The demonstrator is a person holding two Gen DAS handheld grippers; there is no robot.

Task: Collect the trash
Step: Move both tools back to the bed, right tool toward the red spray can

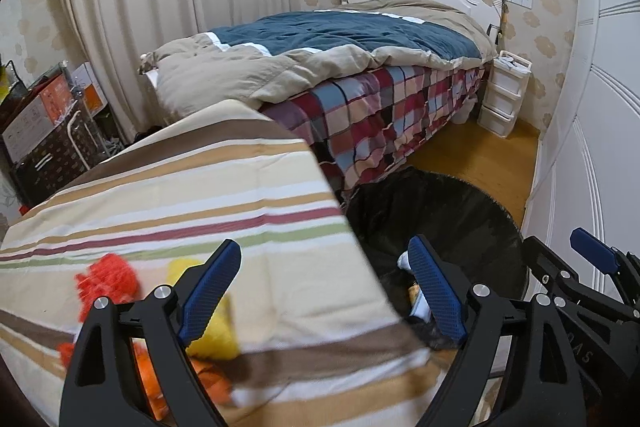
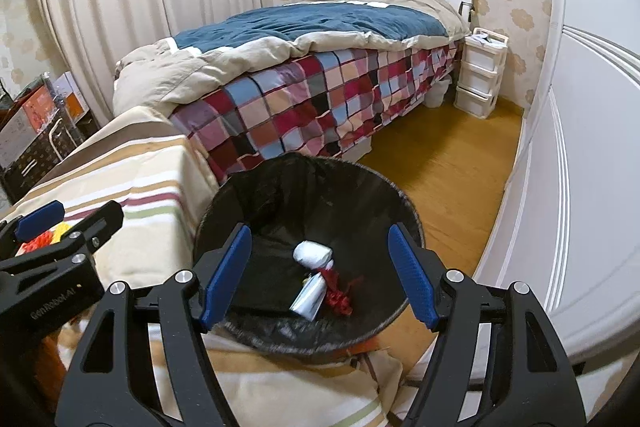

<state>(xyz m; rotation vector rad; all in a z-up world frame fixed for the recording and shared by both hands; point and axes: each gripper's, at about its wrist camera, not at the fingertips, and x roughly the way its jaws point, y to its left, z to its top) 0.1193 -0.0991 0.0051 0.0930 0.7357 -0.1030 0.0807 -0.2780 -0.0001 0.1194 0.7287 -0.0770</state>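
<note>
Trash [image 2: 320, 283] sits at the bottom of the black-lined bin [image 2: 372, 183]: white wad, silver wrapper, red scrap. My right gripper [image 2: 320, 275] hangs over it, jaws apart, nothing btwn them. Left gripper [image 1: 320, 295] w/ jaws spread wide, empty, over the striped cloth [image 1: 180, 187] edge beside red, yellow & orange scraps [image 1: 108, 279]

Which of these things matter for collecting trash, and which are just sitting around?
For the job: bin; white wad, silver wrapper and red scrap inside it; red, yellow and orange bits on the striped cloth.

Lying about: bed, white drawers, boxes.
</note>
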